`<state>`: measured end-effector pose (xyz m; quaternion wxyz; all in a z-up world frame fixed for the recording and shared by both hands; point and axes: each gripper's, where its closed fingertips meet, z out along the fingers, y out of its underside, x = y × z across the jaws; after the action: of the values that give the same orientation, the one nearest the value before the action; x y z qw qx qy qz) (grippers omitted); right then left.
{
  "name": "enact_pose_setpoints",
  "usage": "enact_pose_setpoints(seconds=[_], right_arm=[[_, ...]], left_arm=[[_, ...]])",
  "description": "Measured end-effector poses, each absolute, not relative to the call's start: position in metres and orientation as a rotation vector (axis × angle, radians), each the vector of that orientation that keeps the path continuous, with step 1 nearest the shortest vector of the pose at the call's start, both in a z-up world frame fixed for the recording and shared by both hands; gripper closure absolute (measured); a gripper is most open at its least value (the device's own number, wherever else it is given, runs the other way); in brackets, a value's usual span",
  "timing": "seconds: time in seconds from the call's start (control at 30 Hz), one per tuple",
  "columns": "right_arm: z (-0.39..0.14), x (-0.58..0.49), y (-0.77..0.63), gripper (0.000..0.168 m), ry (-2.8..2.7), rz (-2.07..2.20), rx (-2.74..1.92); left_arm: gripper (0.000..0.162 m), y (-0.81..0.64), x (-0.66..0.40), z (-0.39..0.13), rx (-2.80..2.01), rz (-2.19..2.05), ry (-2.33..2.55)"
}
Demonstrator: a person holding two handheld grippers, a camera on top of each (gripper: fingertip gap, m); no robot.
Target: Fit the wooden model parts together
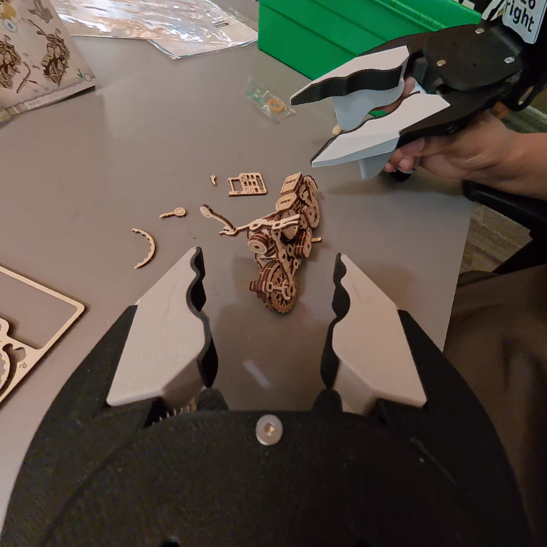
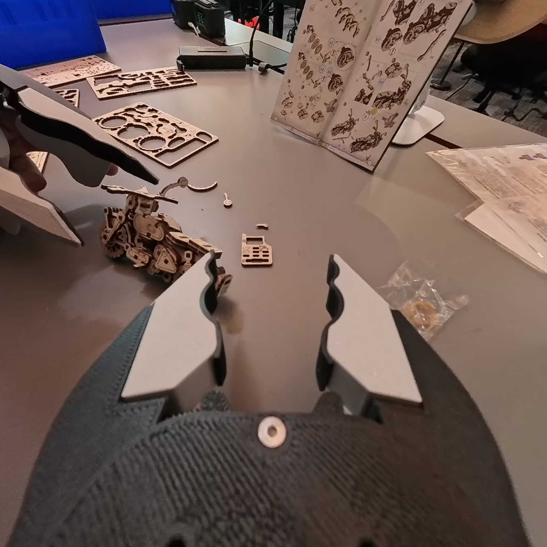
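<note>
A wooden motorcycle model (image 1: pixel 284 239) stands on the grey table (image 1: pixel 88 165), its front wheel toward my left gripper; it also shows in the right wrist view (image 2: pixel 148 233). Loose parts lie beside it: a curved toothed arc (image 1: pixel 146 248) (image 2: pixel 202 187), a small round-headed piece (image 1: pixel 174 213) (image 2: pixel 227 200), a tiny sliver (image 1: pixel 213 179) (image 2: pixel 262 226) and a small rectangular fret (image 1: pixel 247 185) (image 2: pixel 256 250). My left gripper (image 1: pixel 268 257) is open and empty just before the model. My right gripper (image 2: pixel 270 260) is open and empty, hovering right of the model's rear (image 1: pixel 305 130).
Punched-out wooden sheets (image 2: pixel 157 133) lie at the far left, one by my left gripper (image 1: pixel 35 334). An instruction booklet (image 2: pixel 364 74) stands upright. A plastic bag of small bits (image 2: pixel 423 305) (image 1: pixel 268 99), papers (image 2: pixel 503 189) and a green bin (image 1: pixel 340 32) sit around. My left tips are roughly 6 cm from the curved toothed arc (image 1: pixel 146 248). It is also in sight in the right wrist view (image 2: pixel 200 188). The small rectangular fret (image 1: pixel 247 185) lies around 6 cm away from my right fingertips. Look for it in the right wrist view (image 2: pixel 251 248) too.
</note>
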<state>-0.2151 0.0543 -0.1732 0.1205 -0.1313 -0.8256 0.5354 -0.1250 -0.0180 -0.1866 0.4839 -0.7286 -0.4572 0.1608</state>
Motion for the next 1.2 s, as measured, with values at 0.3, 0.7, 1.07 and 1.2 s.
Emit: enact_pose_setpoints(seconds=[0.3, 0.7, 1.07, 1.2], right_arm=[[-0.1738, -0.2156, 0.0543, 0.095, -2.416, 1.561, -0.389], [-0.1737, -0.2158, 0.0545, 0.094, -2.417, 1.565, -0.393], [-0.1738, -0.2157, 0.0545, 0.095, -2.418, 1.565, -0.392], [-0.1738, -0.2156, 0.0545, 0.095, -2.418, 1.565, -0.392]], left_arm=[[0.076, -0.0183, -0.1252, -0.1873, -1.773, 0.383, -1.120], [0.076, -0.0181, -0.1253, -0.1876, -1.774, 0.383, -1.121], [0.076, -0.0183, -0.1255, -0.1878, -1.774, 0.381, -1.123], [0.076, -0.0182, -0.1255, -0.1878, -1.774, 0.382, -1.122]])
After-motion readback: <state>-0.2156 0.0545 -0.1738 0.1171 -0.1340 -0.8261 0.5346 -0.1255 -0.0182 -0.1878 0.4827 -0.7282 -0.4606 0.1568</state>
